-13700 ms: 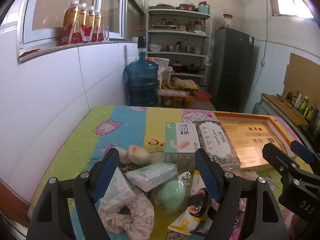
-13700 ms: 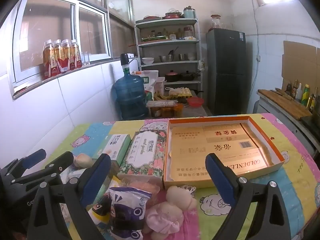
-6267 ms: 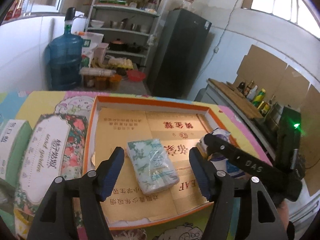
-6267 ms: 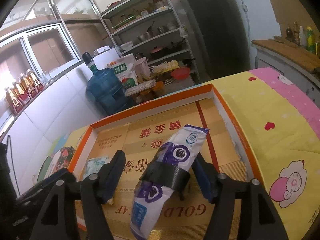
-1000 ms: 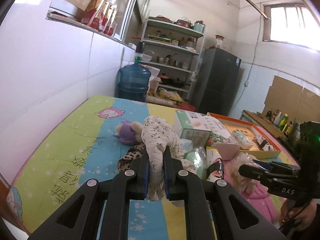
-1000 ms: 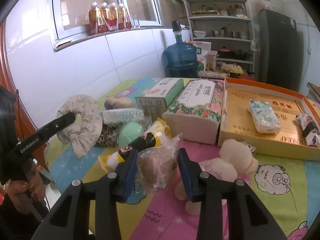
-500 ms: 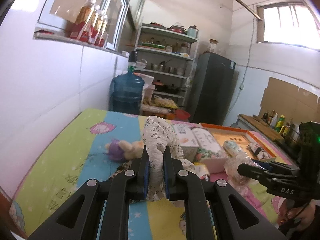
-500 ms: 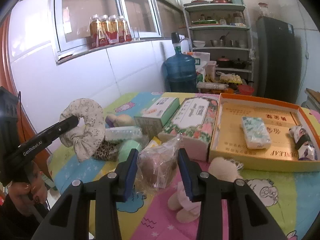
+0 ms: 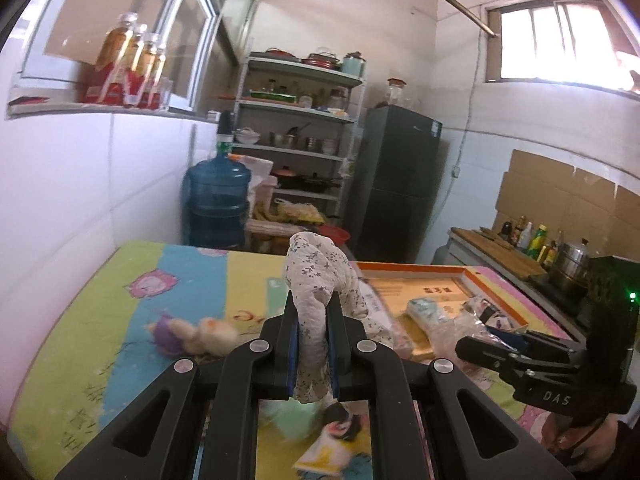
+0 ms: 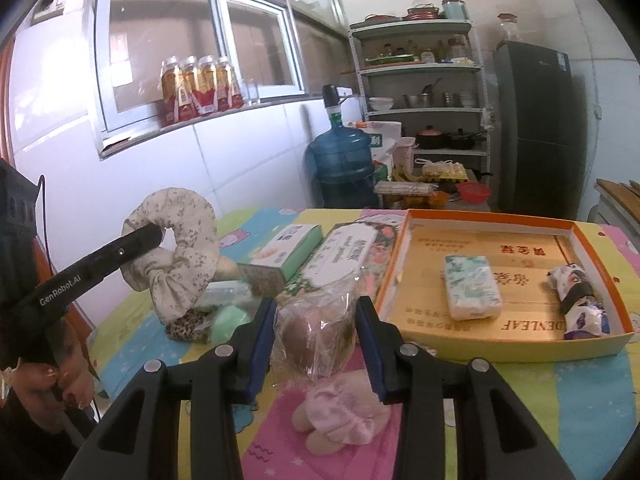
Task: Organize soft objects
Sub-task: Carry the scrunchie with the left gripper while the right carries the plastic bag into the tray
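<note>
Between left gripper [image 9: 313,312] pads, puffy floral scrunchie [image 9: 320,276]

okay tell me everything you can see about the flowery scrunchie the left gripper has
The scrunchie is a puffy ring of cream fabric with a small dark floral print, gathered and wrinkled like soft cotton. The left gripper is shut on one side of the ring, pinching the cloth flat between its blue-padded fingers. It hangs lifted above the table, apparently touching nothing else.
</note>
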{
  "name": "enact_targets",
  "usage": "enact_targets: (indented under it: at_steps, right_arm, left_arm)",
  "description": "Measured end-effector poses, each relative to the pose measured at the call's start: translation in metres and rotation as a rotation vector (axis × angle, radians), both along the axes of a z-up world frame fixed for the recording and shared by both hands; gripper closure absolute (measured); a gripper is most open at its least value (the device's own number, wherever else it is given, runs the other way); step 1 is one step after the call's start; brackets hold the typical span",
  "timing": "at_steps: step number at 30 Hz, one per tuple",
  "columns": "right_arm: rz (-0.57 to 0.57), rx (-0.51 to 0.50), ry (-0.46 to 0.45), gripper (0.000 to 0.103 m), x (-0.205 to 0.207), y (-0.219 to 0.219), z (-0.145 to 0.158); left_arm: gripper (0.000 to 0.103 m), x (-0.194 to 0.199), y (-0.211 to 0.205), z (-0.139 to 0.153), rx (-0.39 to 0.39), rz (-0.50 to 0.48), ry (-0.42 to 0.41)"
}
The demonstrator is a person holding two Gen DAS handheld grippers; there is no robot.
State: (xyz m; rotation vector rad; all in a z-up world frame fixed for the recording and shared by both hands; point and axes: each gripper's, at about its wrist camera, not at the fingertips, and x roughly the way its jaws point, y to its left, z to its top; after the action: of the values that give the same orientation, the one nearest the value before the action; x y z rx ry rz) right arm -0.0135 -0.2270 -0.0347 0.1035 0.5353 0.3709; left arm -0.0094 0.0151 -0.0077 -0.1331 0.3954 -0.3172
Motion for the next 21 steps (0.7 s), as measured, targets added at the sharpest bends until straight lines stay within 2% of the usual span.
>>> enact_targets:
  at_steps: [15, 21]
  right_arm:
    - [-0.127, 0.034, -0.038, 0.062, 0.008, -0.069, 0.011]
    - [-0.176, 0.002, -0.060, 0.062, 0.013, -0.093, 0.012]
  left_arm:
    - [0.092, 0.030, -0.083, 0.022, 0.002, -0.113, -0.018]
    - [0.092, 0.042, -0.117, 0.020, 0.012, -0.150, 0.000]
